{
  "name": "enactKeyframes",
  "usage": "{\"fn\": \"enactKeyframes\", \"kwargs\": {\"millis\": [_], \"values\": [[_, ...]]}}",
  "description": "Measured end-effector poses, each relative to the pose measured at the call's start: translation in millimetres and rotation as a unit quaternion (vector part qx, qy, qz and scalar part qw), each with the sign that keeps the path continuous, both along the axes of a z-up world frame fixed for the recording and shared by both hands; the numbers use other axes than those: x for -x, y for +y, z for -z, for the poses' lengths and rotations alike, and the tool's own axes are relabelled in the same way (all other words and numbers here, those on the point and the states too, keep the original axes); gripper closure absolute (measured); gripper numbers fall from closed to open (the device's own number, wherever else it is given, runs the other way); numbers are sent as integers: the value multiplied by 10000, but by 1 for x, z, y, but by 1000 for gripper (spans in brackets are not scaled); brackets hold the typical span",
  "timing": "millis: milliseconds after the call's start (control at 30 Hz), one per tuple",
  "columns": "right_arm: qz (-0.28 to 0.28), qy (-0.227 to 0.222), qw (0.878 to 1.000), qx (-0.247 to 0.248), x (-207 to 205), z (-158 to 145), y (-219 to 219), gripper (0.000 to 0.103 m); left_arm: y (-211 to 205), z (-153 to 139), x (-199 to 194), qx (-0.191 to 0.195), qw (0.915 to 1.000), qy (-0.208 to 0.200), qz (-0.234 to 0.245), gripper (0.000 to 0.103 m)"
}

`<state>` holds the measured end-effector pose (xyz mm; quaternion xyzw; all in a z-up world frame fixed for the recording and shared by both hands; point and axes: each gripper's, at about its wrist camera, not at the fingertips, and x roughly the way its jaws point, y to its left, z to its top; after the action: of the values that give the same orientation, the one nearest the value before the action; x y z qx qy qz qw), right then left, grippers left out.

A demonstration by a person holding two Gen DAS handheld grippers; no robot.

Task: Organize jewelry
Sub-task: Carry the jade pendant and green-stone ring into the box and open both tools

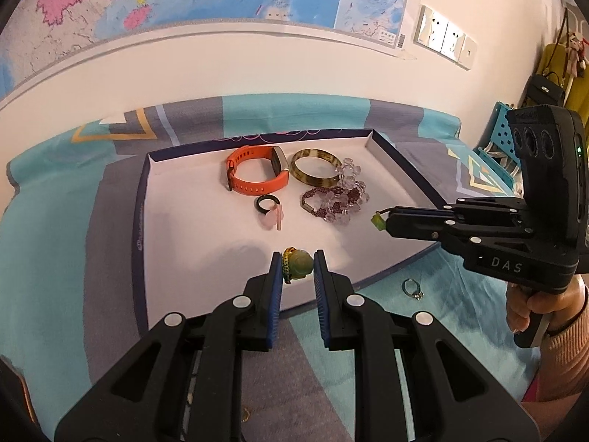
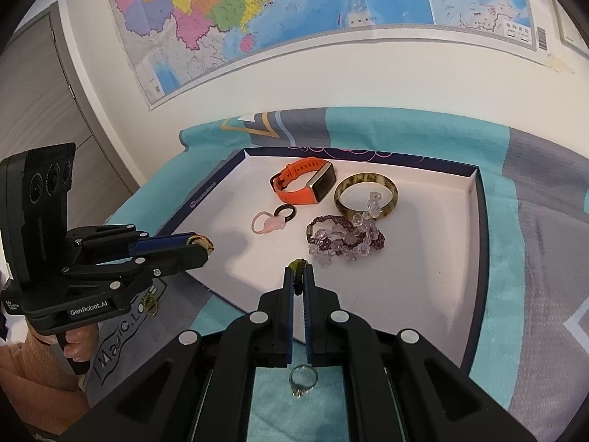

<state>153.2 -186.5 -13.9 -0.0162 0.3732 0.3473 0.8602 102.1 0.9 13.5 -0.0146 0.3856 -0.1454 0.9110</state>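
Left wrist view: left gripper (image 1: 298,263) clamps a green pendant (image 1: 299,264) with its braided cord, over the near edge of the tray (image 1: 141,199). Ahead lie an orange watch (image 1: 254,175), bangle (image 1: 316,171) and bead bracelets (image 1: 337,199); right of it, right gripper (image 1: 383,219) pinches a small green piece (image 1: 378,219). Right wrist view: right gripper (image 2: 299,276) is closed on a dark cord (image 2: 298,274); a ring (image 2: 302,379) lies on the cloth (image 2: 515,258) below its jaws, outside the tray (image 2: 475,258).

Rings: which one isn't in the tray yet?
The silver ring with a stone, lying on the blue cloth outside the tray. The black ring sits inside the tray, beside the orange watch.
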Motion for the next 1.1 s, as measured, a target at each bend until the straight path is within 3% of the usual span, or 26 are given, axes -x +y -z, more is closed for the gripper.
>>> {"fn": "enactKeyframes", "kwargs": {"millis": [933,1100], "values": [[-91,419,9989,162,-32,20,18,99,-19,26,-53,-267,9980,568,52,86],[-22,419,9989,191,-36,21,18,93,-24,29,-58,-374,9976,588,47,85]]}}
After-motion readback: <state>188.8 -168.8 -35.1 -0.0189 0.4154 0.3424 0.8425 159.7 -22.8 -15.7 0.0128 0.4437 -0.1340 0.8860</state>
